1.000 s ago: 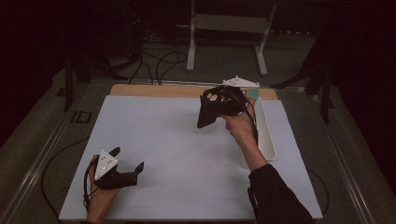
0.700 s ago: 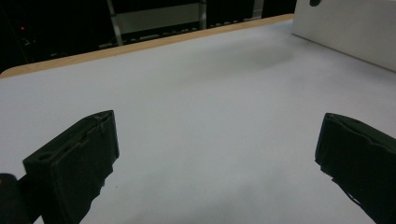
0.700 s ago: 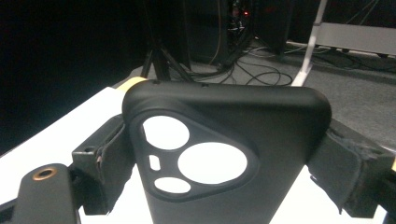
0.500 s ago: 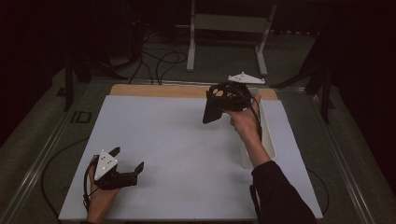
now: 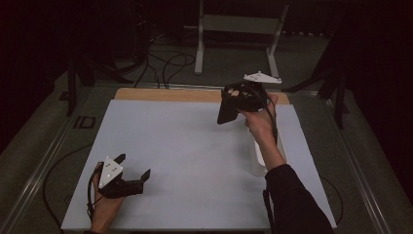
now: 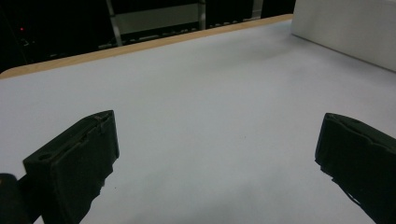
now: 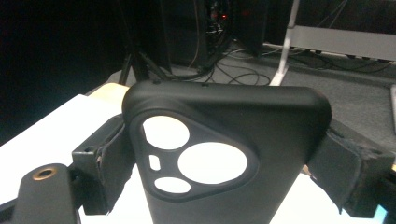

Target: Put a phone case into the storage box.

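A black phone case (image 7: 219, 158) with a three-hole camera cutout stands between the jaws of my right gripper (image 7: 219, 154), which is shut on its sides. From above, the phone case (image 5: 227, 109) hangs down from my right gripper (image 5: 238, 97), held above the far right part of the white table (image 5: 185, 146). At the near left my left gripper (image 5: 131, 168) rests low over the table, open, with nothing between its jaws. Its own camera looks past the open left gripper (image 6: 215, 154) onto bare white surface.
A long white tray (image 5: 263, 161) lies along the table's right side, under my right forearm; its wall (image 6: 345, 32) shows far off in the left gripper view. A wooden strip (image 5: 165, 94) edges the table's far side. Cables and a metal stand (image 5: 238, 29) lie beyond.
My right gripper has carried the phone case to the right and slightly away from me. The left gripper has stayed where it was.
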Demonstrator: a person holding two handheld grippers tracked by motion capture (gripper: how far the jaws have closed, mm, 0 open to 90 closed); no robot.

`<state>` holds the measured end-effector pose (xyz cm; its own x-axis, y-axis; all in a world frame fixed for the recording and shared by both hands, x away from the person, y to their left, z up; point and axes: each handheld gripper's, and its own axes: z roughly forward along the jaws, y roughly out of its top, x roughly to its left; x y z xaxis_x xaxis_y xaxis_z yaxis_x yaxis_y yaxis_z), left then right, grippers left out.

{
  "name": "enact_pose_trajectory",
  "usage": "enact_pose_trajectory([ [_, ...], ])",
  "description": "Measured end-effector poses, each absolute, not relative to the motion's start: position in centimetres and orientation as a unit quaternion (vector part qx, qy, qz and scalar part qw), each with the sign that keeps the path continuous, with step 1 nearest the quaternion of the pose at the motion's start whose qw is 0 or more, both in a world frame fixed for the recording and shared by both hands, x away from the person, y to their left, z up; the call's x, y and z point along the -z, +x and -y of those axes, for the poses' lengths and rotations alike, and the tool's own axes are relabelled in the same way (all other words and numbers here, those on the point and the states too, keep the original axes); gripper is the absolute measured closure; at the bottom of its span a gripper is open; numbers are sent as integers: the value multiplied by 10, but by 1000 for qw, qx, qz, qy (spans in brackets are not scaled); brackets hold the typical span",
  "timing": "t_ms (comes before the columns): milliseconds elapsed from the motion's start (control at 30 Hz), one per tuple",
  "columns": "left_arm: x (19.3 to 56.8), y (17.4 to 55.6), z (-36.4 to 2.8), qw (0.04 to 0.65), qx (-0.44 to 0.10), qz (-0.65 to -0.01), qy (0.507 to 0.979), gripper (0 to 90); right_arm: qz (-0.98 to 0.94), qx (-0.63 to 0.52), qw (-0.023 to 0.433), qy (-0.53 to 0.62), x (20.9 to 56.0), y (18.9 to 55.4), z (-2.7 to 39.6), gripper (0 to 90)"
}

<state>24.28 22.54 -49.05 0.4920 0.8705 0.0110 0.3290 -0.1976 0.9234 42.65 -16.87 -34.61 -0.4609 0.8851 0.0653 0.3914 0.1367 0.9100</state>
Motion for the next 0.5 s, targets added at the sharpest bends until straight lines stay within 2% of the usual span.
enact_pose_trajectory([
  [500, 491, 243, -225, 476, -282, -414, 722, 2, -686, -471, 277, 481, 346, 435, 190, 143],
])
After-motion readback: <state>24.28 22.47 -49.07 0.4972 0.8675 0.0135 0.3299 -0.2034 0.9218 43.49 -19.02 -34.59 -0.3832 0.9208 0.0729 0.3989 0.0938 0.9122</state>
